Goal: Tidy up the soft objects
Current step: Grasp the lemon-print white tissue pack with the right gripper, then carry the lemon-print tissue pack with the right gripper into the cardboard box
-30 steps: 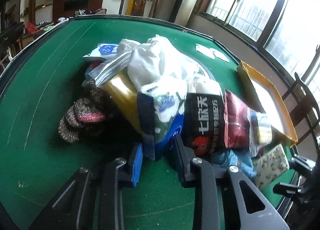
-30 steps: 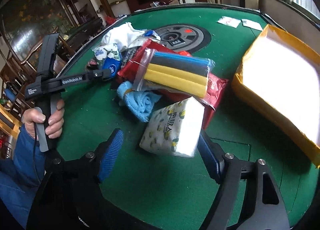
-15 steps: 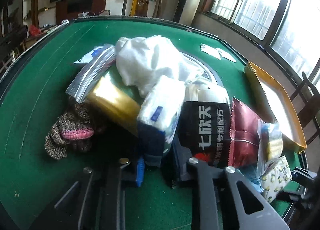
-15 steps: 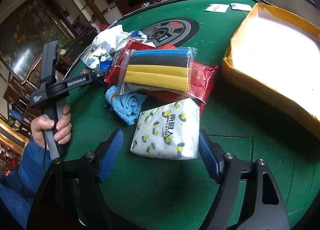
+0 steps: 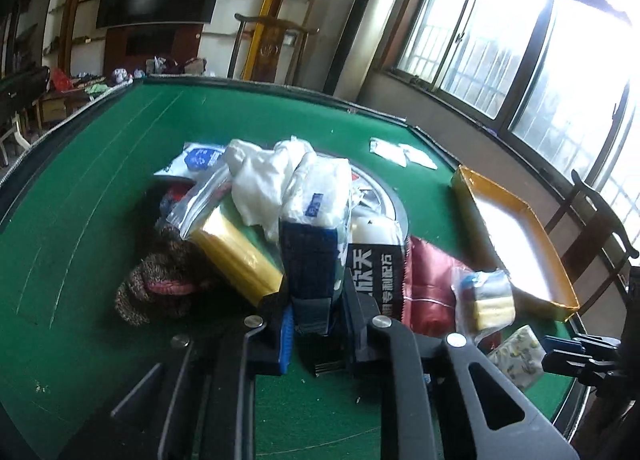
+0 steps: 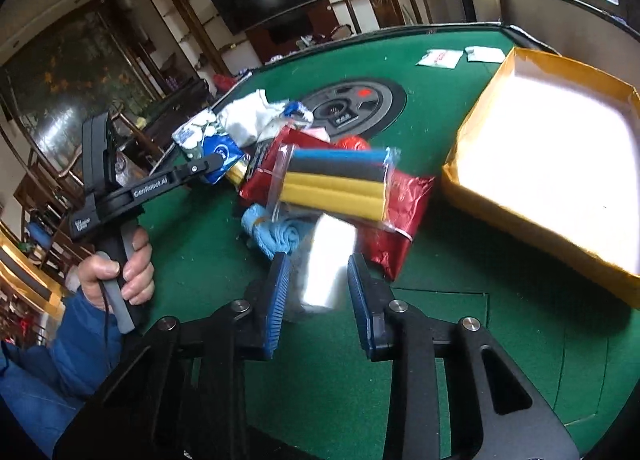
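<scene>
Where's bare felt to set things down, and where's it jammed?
Free: the yellow box interior; felt left of the knitted item; the near strip by the jaws. Jammed: the pile from white cloth to sponge bag.

White lettering reading "GenRobot.AI" is running along the black arm of the left gripper (image 6: 188, 174) in the right wrist view. A second small white label is sitting lower on the same tool, near the handle, but it is too blurred to read.

In the left wrist view, a black packet (image 5: 374, 272) in the pile is showing large white Chinese characters, "七欣天", with a smaller white line beside them that is too small to read fully.

The blue and white pack (image 5: 314, 244) is carrying a small blue label with print too fine to make out.
</scene>
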A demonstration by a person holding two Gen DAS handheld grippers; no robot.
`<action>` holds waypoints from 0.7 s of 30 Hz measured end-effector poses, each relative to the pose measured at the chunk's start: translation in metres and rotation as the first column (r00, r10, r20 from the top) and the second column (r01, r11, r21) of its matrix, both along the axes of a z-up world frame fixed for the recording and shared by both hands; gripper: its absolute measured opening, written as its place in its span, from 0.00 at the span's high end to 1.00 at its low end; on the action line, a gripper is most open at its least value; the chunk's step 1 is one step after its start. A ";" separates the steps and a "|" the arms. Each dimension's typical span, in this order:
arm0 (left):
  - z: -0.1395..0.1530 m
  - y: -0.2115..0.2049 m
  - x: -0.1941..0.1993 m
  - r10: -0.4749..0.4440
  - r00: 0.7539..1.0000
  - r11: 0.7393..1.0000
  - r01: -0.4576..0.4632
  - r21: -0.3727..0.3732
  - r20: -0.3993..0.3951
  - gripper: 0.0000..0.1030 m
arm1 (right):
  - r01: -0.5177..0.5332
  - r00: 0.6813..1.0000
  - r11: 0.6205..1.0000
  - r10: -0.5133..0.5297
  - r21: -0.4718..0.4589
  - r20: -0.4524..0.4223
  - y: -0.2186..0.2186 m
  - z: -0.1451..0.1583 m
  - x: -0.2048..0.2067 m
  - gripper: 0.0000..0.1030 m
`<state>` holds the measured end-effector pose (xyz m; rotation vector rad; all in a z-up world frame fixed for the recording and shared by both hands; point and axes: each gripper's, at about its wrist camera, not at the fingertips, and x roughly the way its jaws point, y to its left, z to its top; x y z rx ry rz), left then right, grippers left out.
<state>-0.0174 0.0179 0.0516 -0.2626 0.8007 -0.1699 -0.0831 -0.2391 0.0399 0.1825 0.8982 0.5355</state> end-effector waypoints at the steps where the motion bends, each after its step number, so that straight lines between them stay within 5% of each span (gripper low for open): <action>1: 0.000 0.001 0.000 -0.001 1.000 1.000 0.001 -0.009 0.009 0.82 | 0.003 1.000 1.000 -0.003 -0.001 -0.002 -0.001 0.001 0.001 0.71; 8: -0.004 0.003 -0.005 -0.002 0.998 0.998 0.006 -0.057 0.069 0.82 | -0.009 0.997 0.999 0.006 -0.035 -0.081 0.006 -0.017 0.005 0.69; 10: -0.004 0.003 -0.007 -0.003 0.997 0.998 0.008 -0.061 0.074 0.82 | -0.018 0.998 0.996 0.013 -0.088 -0.062 0.010 -0.016 0.005 0.53; 11: -0.005 0.001 -0.007 -0.004 0.997 0.998 0.009 -0.063 0.077 0.82 | -0.029 0.999 0.993 0.024 -0.114 -0.049 0.013 -0.014 0.004 0.35; 12: -0.005 0.001 -0.006 -0.007 0.997 0.998 0.012 -0.064 0.076 0.82 | -0.055 0.998 0.990 0.050 -0.129 -0.045 0.015 -0.014 0.005 0.31; 17: -0.006 -0.004 -0.004 -0.010 0.998 0.998 0.014 -0.064 0.066 0.82 | -0.172 0.984 0.955 0.178 -0.242 0.003 0.029 -0.006 0.004 0.31; 21: -0.006 -0.003 -0.006 -0.012 0.998 0.998 0.016 -0.061 0.066 0.82 | -0.331 0.939 0.889 0.343 -0.315 -0.017 0.045 -0.004 0.016 0.31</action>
